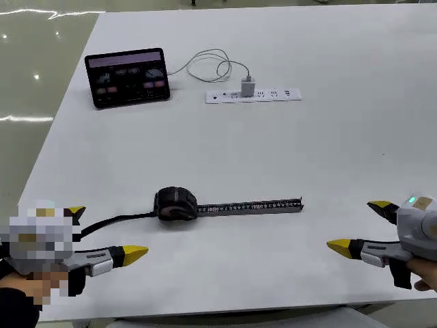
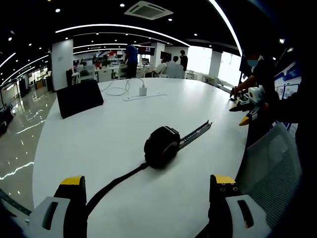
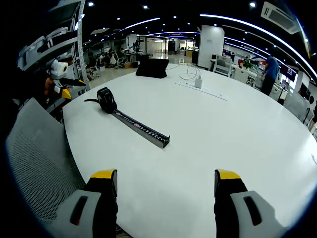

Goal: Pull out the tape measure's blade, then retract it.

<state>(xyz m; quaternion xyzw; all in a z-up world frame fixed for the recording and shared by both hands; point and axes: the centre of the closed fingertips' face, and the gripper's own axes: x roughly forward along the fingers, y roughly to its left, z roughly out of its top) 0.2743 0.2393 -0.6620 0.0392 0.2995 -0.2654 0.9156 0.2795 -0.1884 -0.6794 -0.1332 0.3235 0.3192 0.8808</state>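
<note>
Now left tool (image 1: 108, 231), right tool (image 1: 352, 224) gape, flanking tape measure (image 1: 176, 203).

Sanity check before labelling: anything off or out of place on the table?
Only the tape measure: its blade lies pulled out flat on the table, untouched; left gripper and right gripper are both open, clear of it. Nothing spilled or damaged.

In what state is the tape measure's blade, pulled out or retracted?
Pulled out. The blade extends from the black case and lies flat on the white table, its markings visible.
</note>
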